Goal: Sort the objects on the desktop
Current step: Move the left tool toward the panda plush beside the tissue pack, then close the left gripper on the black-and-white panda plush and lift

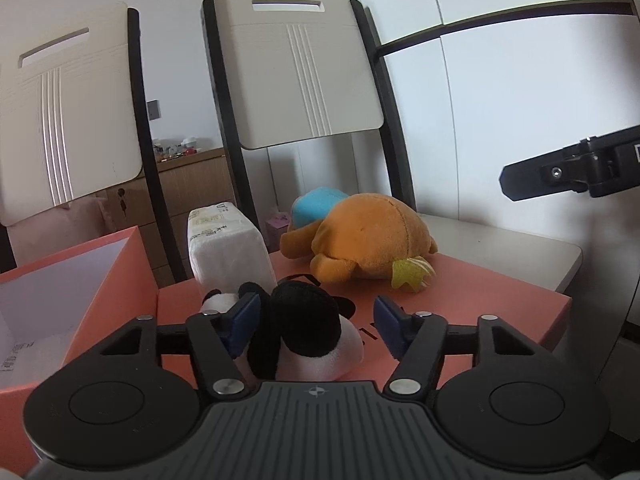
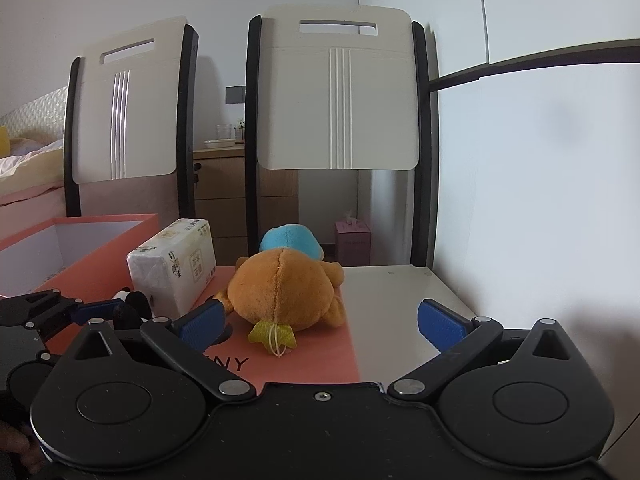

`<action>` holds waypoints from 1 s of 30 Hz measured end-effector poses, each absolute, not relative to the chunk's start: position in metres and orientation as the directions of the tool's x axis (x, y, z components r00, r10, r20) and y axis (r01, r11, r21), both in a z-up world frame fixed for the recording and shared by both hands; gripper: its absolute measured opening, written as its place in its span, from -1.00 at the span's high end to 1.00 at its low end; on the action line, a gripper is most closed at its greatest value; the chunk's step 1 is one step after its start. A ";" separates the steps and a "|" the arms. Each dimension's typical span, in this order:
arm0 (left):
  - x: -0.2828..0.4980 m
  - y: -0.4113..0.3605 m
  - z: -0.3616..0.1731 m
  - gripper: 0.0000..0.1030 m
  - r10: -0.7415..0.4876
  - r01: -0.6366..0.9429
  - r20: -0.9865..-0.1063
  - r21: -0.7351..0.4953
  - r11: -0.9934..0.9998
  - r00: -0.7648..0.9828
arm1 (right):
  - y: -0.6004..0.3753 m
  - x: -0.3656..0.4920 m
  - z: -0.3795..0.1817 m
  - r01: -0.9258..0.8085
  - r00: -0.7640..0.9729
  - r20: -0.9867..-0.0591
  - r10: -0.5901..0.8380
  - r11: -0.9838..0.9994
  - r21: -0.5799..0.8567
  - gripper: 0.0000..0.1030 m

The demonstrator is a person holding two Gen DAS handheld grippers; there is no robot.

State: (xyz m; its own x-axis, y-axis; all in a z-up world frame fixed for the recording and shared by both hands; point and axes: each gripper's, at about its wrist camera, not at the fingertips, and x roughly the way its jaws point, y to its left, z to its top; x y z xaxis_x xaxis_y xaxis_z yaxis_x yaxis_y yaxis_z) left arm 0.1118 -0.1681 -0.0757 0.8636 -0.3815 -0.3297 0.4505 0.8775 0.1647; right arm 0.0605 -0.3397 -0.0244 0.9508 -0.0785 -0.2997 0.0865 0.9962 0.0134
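1. The left gripper (image 1: 316, 326) stands wide open, and a small panda plush (image 1: 308, 336) lies between its blue pads. The left pad (image 1: 244, 320) is just beside the panda's black part or touches it (I cannot tell which), while the right pad (image 1: 390, 330) is clearly apart from it. Nothing is gripped.
2. The right gripper (image 2: 322, 322) is also wide open and holds nothing. Its blue pads stand on both sides of the near end of an orange plush toy (image 2: 286, 288), without contact.
3. The orange plush toy lies on a flat pink lid (image 1: 460, 312), which rests on a light grey table (image 2: 400, 300). A blue plush part (image 2: 292, 242) shows just behind it on the far side.
4. A white tissue pack (image 2: 176, 268) stands on the lid left of the orange toy and just behind the panda.
5. An open pink box (image 1: 80, 280) with white inner walls is at the far left, beside the lid.
6. Two white chair backs (image 2: 338, 96) stand behind the table.
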 end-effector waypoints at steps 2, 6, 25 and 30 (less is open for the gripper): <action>0.116 -0.165 -0.072 0.05 -0.370 0.431 -0.337 0.126 0.894 0.866 | -0.341 0.060 -0.024 0.089 0.951 -0.298 -0.081 0.996 0.012 -0.99; 0.122 -0.162 -0.065 0.37 -0.372 0.432 -0.354 0.104 0.896 0.858 | -0.342 0.061 -0.024 0.094 0.952 -0.293 -0.089 0.996 0.002 -0.99; 0.132 -0.139 -0.008 0.44 -0.377 0.423 -0.303 0.099 0.901 0.875 | -0.319 0.063 -0.016 0.060 0.962 -0.263 -0.066 0.998 -0.031 -0.99; 0.134 -0.131 0.007 0.44 -0.345 0.386 -0.297 0.090 0.918 0.890 | -0.307 0.068 -0.016 0.037 0.963 -0.265 -0.046 0.999 -0.038 -0.98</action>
